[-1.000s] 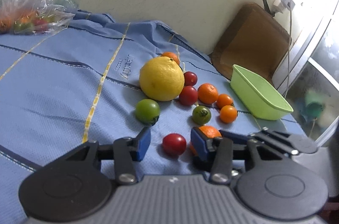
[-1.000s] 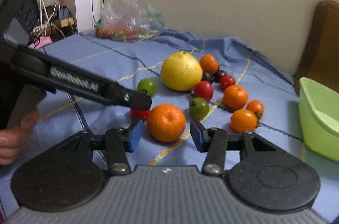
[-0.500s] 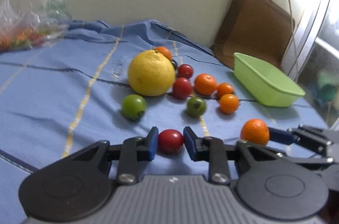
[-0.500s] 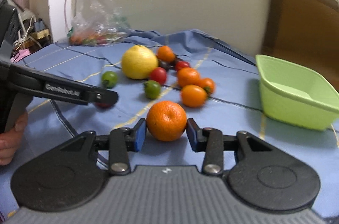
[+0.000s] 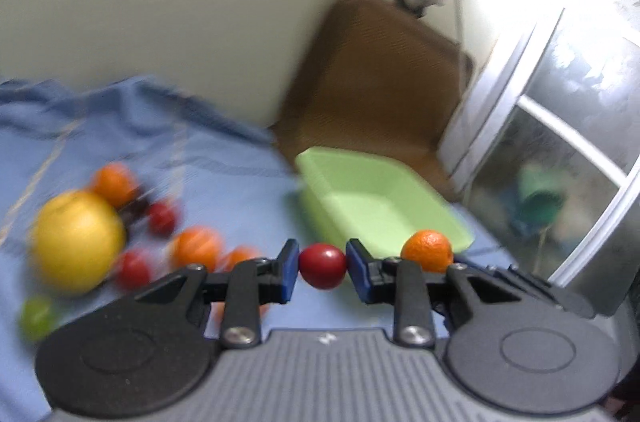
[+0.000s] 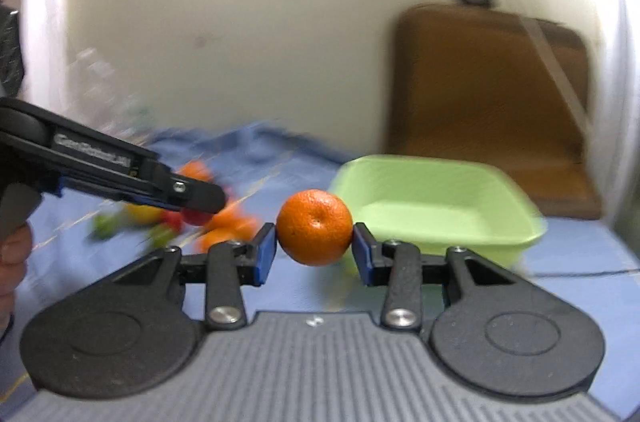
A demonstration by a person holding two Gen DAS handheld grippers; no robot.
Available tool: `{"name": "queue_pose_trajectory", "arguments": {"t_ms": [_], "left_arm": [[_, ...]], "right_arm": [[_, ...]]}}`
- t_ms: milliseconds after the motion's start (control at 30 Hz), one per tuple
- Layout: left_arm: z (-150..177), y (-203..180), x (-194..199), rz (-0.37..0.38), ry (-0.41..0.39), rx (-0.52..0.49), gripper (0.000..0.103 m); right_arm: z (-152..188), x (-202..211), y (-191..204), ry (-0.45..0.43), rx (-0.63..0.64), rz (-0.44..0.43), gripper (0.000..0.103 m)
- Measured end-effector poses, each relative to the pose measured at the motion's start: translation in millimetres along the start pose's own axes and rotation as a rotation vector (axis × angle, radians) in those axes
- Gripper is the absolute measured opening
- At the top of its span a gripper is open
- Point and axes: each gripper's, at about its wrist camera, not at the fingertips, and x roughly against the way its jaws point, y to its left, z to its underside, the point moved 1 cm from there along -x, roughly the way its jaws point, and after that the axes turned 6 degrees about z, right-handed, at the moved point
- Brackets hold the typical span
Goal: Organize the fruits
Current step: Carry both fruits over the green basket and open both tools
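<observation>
Left tool (image 5: pixel 322 265) clamped on red tomato (image 5: pixel 322 265), lifted clear of blue cloth (image 5: pixel 224 174). Right tool (image 6: pixel 314 232) clamped on orange mandarin (image 6: pixel 314 232), held before green tray (image 6: pixel 436 198). Remaining fruit pile (image 5: pixel 120 234) blurred, left of tray.

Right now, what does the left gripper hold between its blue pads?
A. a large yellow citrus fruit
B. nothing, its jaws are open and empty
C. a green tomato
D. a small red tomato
D: in the left wrist view the left gripper has its blue pads pressed on both sides of a small red tomato, lifted in front of the green tray.
</observation>
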Motion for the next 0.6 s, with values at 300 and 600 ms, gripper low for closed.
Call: {"name": "queue_pose_trajectory", "arguments": {"t_ms": [300, 600], "left_arm": [[-30.4, -35.9, -86.9, 0.073, 0.047, -0.033, 0.027], [-12.0, -31.1, -127.8, -0.001, 0.119, -0.053, 0.027]], "right_arm": [[-11.1, -31.5, -75.8, 0.025, -0.087, 0.161, 0.044], [-2.3, -51.9, -87.2, 0.043, -0.049, 0.177, 0.045]]}}
